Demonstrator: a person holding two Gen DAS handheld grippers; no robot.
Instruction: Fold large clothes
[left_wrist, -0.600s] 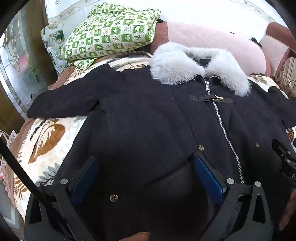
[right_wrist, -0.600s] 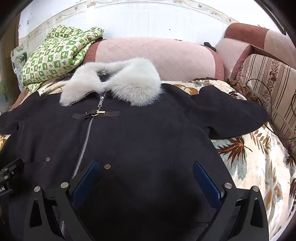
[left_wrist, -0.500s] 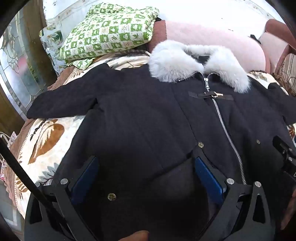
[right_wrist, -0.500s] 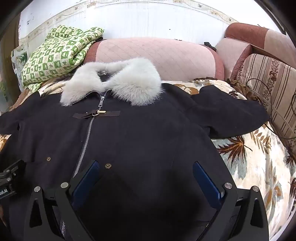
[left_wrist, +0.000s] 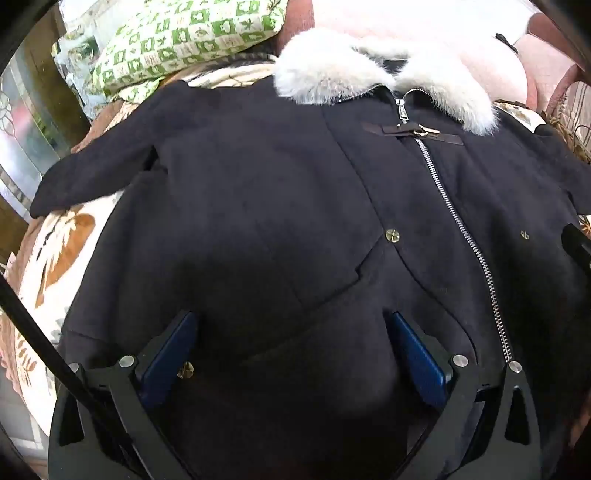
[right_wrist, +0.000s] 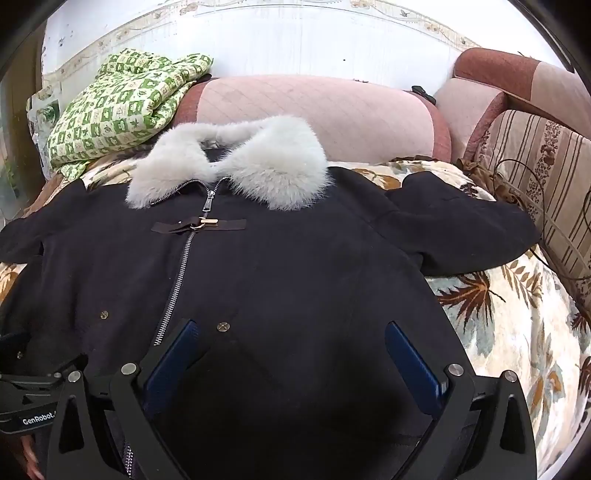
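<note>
Left gripper (left_wrist: 291, 325), right gripper (right_wrist: 290, 334) wide open, holding nothing, over coat (right_wrist: 295, 266)

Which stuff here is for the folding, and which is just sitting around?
For the folding:
black coat
fur collar
left gripper, open
right gripper, open

Just sitting around:
green checked quilt
pink cushion
striped cushion
leaf-print cover

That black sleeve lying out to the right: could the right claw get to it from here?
Probably yes: the black sleeve lies flat and uncovered, and the open right claw has only coat between.
</note>
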